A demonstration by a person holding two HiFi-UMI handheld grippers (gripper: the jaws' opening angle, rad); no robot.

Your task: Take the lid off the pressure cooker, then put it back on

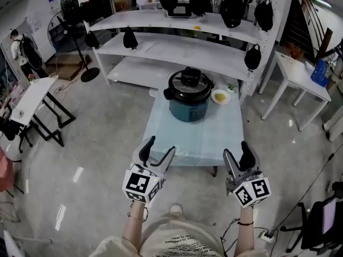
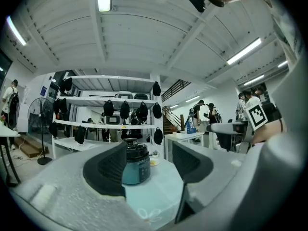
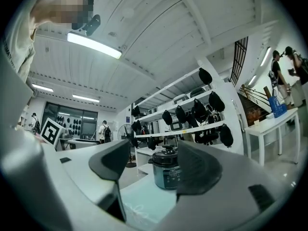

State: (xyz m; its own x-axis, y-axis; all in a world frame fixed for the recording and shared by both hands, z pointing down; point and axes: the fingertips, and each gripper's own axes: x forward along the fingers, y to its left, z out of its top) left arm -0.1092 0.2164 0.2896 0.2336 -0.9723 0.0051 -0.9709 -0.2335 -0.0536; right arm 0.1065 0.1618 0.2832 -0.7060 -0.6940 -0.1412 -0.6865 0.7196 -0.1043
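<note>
1. Toward the far end of the desk (image 1: 199, 139), well ahead of left gripper (image 1: 161, 145) and right gripper (image 1: 236, 149): pressure cooker (image 1: 188, 98), upright, small plate (image 1: 221, 96) just beside.
2. Teal body, black lid (image 1: 188, 81) seated on top.
3. Both grippers released, jaws apart, empty, near the desk's front edge.

In the left gripper view, the jaw of the left gripper (image 2: 149, 152) at the frame's left covers the left side of the pressure cooker (image 2: 138, 167) at centre. In the right gripper view, the right-hand jaw of the right gripper (image 3: 154, 159) hides the cooker's right side, and its front panel is too small to read.

In the head view:
- The plate (image 1: 221, 96) beside the cooker holds something yellowish, too small to tell.
- The dark things (image 1: 232, 8) hanging on the shelves (image 1: 177, 50) at the top stay unclear.
- The bottom edge cuts off the person (image 1: 177, 243).
- The right edge cuts off a dark chair (image 1: 324, 224).
</note>
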